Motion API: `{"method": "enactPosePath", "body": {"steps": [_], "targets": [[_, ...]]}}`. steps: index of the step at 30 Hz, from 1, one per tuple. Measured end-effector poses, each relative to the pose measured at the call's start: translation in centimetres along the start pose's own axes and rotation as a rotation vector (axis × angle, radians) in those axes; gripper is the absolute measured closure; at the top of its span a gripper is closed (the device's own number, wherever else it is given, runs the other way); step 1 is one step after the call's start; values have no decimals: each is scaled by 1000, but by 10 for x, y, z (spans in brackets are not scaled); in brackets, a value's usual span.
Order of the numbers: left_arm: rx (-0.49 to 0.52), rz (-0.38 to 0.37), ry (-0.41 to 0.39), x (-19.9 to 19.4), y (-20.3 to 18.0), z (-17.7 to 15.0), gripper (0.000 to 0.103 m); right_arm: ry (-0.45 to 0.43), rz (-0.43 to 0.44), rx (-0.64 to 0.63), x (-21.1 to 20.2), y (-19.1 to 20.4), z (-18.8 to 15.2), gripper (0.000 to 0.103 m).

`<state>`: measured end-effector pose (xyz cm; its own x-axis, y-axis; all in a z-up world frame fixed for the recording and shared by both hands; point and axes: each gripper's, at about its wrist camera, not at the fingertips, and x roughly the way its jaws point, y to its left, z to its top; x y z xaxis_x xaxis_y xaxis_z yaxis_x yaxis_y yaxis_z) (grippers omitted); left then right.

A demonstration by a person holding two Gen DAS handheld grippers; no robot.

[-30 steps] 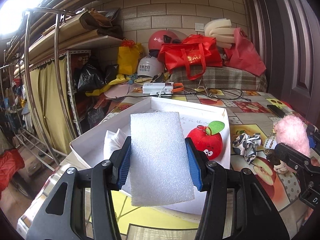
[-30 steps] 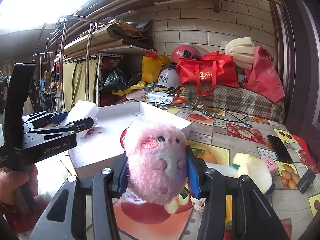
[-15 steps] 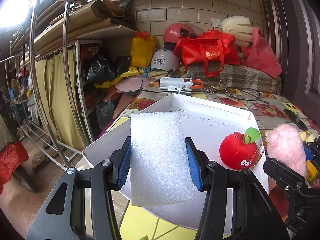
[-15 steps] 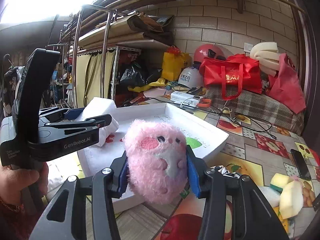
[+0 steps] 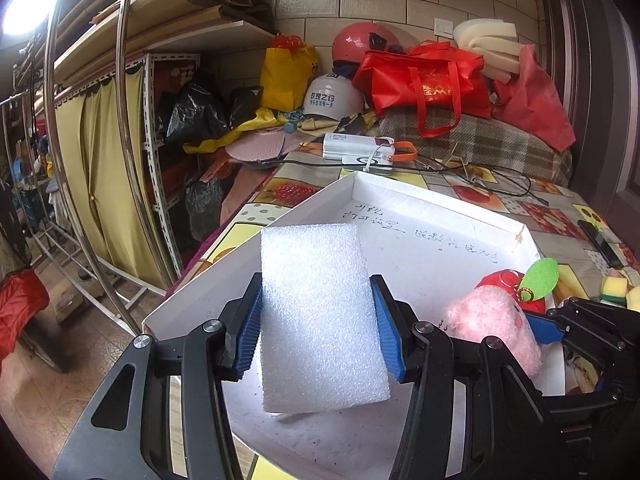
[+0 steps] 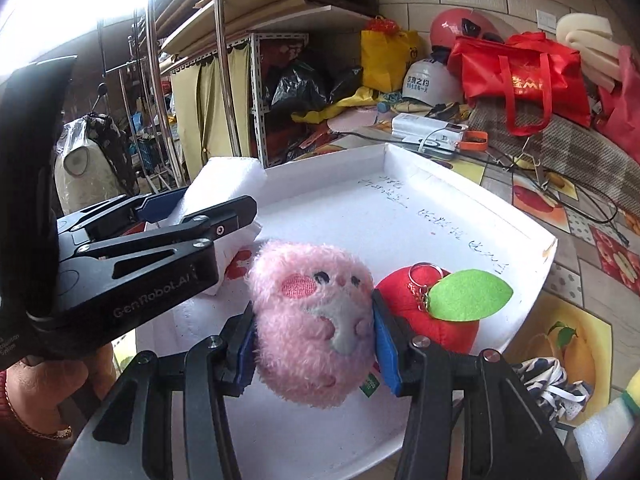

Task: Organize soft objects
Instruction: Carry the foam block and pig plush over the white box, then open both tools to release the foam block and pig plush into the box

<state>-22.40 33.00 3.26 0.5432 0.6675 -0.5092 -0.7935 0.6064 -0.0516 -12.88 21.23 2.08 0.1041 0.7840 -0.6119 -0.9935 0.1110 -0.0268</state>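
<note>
My left gripper (image 5: 316,324) is shut on a white foam block (image 5: 320,312) and holds it over the left part of the white tray (image 5: 432,196). My right gripper (image 6: 314,336) is shut on a pink plush toy (image 6: 316,320) over the tray (image 6: 460,184), right beside a red plush apple (image 6: 436,320) with a green leaf lying in the tray. The left gripper and foam block (image 6: 224,188) show at the left of the right wrist view. The pink plush (image 5: 492,320) and apple (image 5: 504,280) show at the right of the left wrist view.
A striped cloth (image 6: 548,388), a white foam piece (image 6: 600,436) and yellow sponges (image 5: 616,286) lie on the fruit-pattern tablecloth right of the tray. A phone (image 5: 600,240), cables, a power bank (image 5: 360,150), red bags and helmets crowd the back. A metal rack (image 5: 132,160) stands left.
Both grippers moved forward over the tray. The pink plush has come from the table's right side to beside the red apple. Both stay shut on their loads.
</note>
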Motion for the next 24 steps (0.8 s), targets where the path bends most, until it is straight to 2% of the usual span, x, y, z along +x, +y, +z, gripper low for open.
{"method": "enactPosePath", "body": {"steps": [5, 7, 8, 9, 10, 11, 12, 17, 24], "targets": [[43, 9, 6, 2, -8, 1, 52, -6, -105, 25, 9, -15, 10, 52], [40, 45, -5, 0, -7, 0, 45, -5, -115, 37, 8, -18, 10, 48], [28, 61, -19, -3, -5, 0, 40, -13, -118, 32, 6, -18, 9, 33], [11, 67, -32, -5, -2, -1, 14, -24, -127, 23, 3, -16, 8, 21], [-5, 73, -43, -7, 2, -1, 0, -36, -137, 10, 0, -13, 8, 17], [-18, 78, -59, -10, 4, -2, 0, -43, -153, -1, -1, -10, 8, 11], [-23, 84, -69, -11, 5, -3, 0, -50, -159, -9, -2, -9, 8, 0], [1, 108, -121, -17, -1, -6, 0, -98, -181, -14, -7, -11, 12, 0], [-49, 149, -191, -32, 7, -8, 0, -222, -241, -15, -27, -6, 10, 0]]}}
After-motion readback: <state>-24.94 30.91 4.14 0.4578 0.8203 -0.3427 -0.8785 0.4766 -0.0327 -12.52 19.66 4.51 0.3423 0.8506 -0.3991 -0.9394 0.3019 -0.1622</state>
